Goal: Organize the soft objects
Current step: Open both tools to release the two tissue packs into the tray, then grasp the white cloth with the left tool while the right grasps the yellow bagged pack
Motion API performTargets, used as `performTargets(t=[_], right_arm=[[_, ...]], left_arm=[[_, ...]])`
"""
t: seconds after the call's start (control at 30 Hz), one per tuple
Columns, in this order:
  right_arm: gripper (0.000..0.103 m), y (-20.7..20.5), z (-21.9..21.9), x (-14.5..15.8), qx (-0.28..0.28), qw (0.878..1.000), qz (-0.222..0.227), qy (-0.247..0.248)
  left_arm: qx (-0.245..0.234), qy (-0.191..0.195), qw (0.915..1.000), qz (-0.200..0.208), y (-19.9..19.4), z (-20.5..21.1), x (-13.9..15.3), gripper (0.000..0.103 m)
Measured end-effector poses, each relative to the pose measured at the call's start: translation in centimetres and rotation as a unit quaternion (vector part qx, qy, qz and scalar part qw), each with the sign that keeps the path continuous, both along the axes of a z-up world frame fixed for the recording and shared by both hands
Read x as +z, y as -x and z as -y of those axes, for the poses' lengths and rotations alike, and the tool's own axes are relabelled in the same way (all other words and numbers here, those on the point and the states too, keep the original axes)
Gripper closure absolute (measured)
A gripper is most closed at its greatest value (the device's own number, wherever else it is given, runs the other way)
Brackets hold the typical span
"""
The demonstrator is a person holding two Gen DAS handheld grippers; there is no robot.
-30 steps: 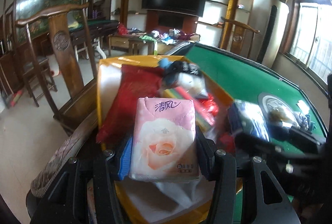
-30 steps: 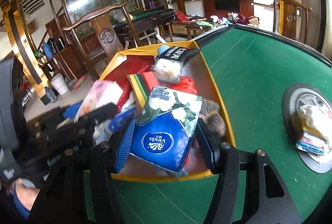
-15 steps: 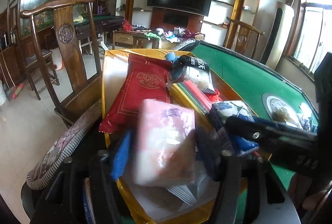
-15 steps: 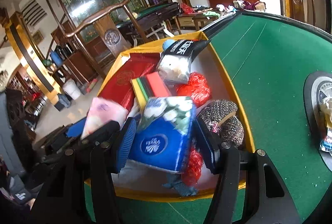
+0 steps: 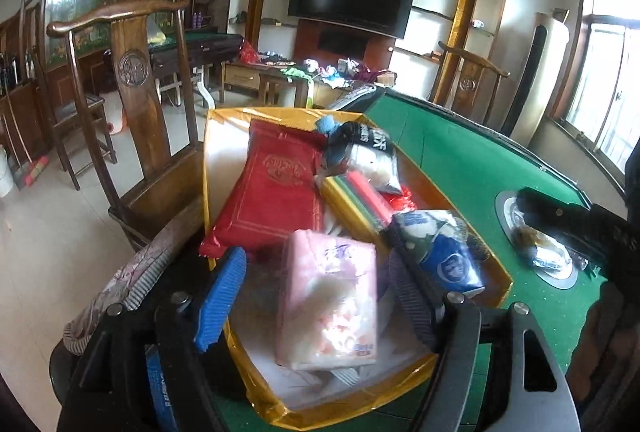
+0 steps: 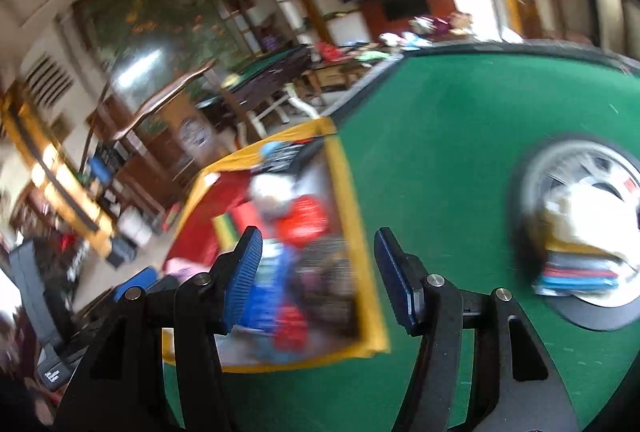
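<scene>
Green felt table (image 5: 460, 160) with a yellow-rimmed box (image 5: 206, 168) at its edge, a wooden chair (image 5: 136, 80) just beside the box. Round hub (image 6: 592, 316) set in the table middle has a pile of small stuff on it, too blurred to name.

Box contents, big to small: red bag (image 5: 276, 196) leaning along the far-left side, pink tissue pack (image 5: 332, 300) at the near end, blue tissue pack (image 5: 444, 252) just right of it, striped yellow-red pack (image 5: 356, 196) between red bag and blue pack, black-and-white bag (image 5: 368, 156) at the far end.

Left gripper (image 5: 316, 296): jaws spread wide, pink pack sits between the pads, gap visible on the left side, right side unclear, so not clamped as far as I can see.

Right gripper (image 6: 320, 276): jaws wide apart, nothing between them, hanging over the table at the box's near-right corner. Right wrist view is motion-blurred; box contents there are only colour smears.
</scene>
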State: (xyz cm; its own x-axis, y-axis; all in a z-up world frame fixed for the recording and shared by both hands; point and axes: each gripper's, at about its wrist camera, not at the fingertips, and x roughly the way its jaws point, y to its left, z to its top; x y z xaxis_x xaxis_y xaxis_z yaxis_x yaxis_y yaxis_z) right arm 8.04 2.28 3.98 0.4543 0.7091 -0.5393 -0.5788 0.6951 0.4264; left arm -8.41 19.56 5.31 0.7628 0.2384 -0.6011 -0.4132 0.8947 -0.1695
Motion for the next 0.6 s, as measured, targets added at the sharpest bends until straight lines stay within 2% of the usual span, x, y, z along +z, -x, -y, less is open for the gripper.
performTargets(t=[0.17, 0.33, 0.4, 0.5, 0.6], right_arm=[[0.044, -2.4, 7.4, -0.3, -0.07, 0.997, -0.023, -0.006], [0.044, -3.4, 15.9, 0.2, -0.161, 0.986, -0.036, -0.017], [0.044, -3.5, 19.4, 0.1, -0.202, 0.977, -0.056, -0.024], [0.044, -3.2, 23.0, 0.0, -0.227, 0.969, -0.078, -0.058], [0.044, -2.5, 25.3, 0.2, -0.242, 0.963, -0.086, -0.086]], left_arm=[[-0.019, -0.012, 0.9997, 0.002, -0.4, 1.7, 0.9, 0.029], [-0.087, -0.017, 0.9961, -0.003, -2.1, 5.8, 2.4, 0.028], [-0.135, -0.015, 0.9907, -0.011, -3.8, 8.2, 3.1, 0.028], [-0.212, -0.005, 0.9766, -0.039, -7.4, 12.4, 3.4, 0.028], [-0.263, 0.008, 0.9627, -0.062, -11.6, 15.6, 3.2, 0.028]])
